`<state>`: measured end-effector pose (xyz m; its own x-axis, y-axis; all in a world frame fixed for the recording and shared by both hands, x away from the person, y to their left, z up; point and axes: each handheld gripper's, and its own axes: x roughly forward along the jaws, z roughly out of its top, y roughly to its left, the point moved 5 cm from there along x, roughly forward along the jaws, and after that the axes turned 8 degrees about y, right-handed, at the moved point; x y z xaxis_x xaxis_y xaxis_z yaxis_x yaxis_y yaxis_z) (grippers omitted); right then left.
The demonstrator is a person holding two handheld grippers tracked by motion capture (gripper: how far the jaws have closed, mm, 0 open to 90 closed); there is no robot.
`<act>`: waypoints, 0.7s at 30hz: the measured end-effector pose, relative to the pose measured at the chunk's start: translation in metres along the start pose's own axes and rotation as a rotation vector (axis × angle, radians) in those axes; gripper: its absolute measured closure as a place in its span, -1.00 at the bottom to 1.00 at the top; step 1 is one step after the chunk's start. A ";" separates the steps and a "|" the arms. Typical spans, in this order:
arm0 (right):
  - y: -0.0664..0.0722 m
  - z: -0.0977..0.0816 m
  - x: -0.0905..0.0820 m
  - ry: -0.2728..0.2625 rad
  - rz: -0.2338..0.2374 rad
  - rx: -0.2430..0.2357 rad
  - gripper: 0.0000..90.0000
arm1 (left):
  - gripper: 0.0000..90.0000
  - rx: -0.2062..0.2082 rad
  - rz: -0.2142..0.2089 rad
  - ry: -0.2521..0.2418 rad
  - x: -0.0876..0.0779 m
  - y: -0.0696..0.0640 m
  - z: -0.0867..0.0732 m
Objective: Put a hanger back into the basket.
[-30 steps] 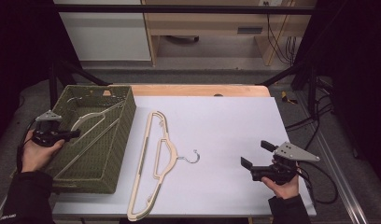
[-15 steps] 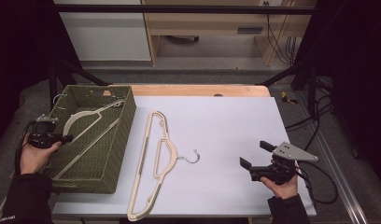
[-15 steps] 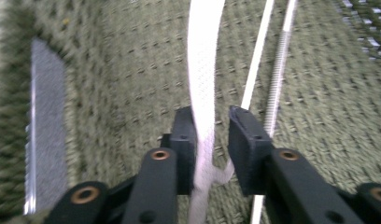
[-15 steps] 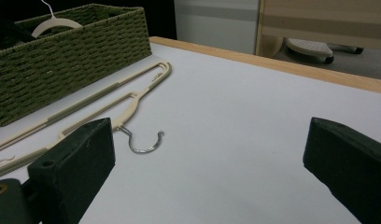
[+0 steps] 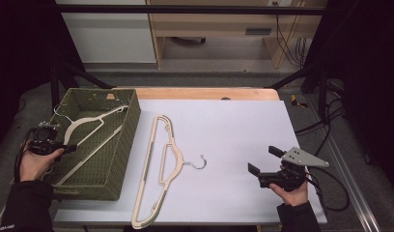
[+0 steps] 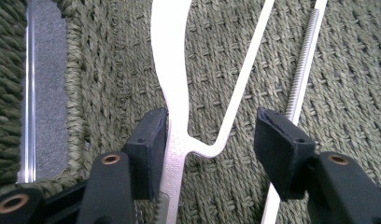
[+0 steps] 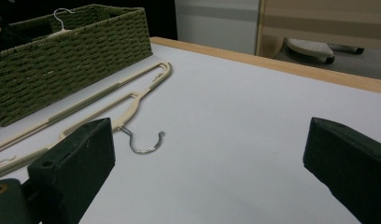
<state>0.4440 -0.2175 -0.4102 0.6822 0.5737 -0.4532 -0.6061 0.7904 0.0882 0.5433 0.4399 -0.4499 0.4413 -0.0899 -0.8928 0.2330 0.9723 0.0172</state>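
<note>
High view showed, at the left of the frame, the left gripper point(image 5: 64, 147) poised over the near left rim of the green woven basket point(image 5: 120, 159), where a cream hanger point(image 5: 91, 133) lay slanted inside, its wire hook up at the basket's far left corner. Left gripper view looked straight down on that hanger's arm point(image 6: 172, 93) and thin lower bar over the woven floor: the jaws had just been opening, the left pad touching or almost touching the arm's edge while the right pad stood clear of it, so the hanger lay between them but was no longer pinched. That reads as a release, the hanger being set down where the basket could bear it. A second cream hanger point(image 5: 159, 169) lay flat on the white table point(image 5: 233, 125) just right of the basket, running from upper centre toward the lower left, its metal hook point(image 5: 199, 163) pointing right toward the right gripper point(image 5: 265, 166). That gripper rested low at the lower right, jaws spread wide and empty, aimed across the table at the hook, as the right gripper view confirmed point(image 7: 146, 140); it seemed placed to wait for its turn on this hanger. No brand, label or readable writing showed on the hangers, basket or grippers; a faint mark on the person's left sleeve at the lower left corner was too small to read.
</note>
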 end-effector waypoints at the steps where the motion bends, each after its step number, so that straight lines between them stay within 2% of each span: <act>1: 0.000 0.000 0.000 0.000 0.000 0.000 -0.94 | -0.07 0.004 0.001 -0.004 -0.001 -0.001 0.000; 4: 0.000 0.000 -0.001 -0.002 0.003 -0.003 -0.94 | -0.14 0.009 0.007 -0.011 -0.005 -0.002 0.001; 7: -0.001 0.001 -0.002 -0.005 -0.002 -0.001 -0.94 | -0.17 0.021 0.014 -0.044 -0.013 -0.005 0.003; 13: 0.000 0.002 -0.003 -0.009 0.000 0.001 -0.94 | -0.30 0.048 0.008 -0.190 -0.047 -0.022 0.013; 15: 0.000 0.002 -0.004 -0.010 -0.001 -0.001 -0.94 | -0.36 0.066 -0.012 -0.248 -0.060 -0.033 0.017; 16: 0.000 0.002 -0.004 -0.012 0.000 -0.001 -0.94 | -0.39 0.068 -0.030 -0.295 -0.069 -0.042 0.020; 18: 0.000 0.003 -0.004 -0.015 0.001 0.002 -0.94 | -0.45 0.098 -0.058 -0.357 -0.082 -0.057 0.024; 21: 0.001 0.003 -0.004 -0.016 0.005 -0.001 -0.95 | -0.53 0.148 -0.097 -0.424 -0.098 -0.083 0.028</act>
<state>0.4422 -0.2187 -0.4060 0.6853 0.5814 -0.4386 -0.6102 0.7871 0.0900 0.5044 0.3617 -0.3512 0.7198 -0.2891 -0.6312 0.3986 0.9165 0.0347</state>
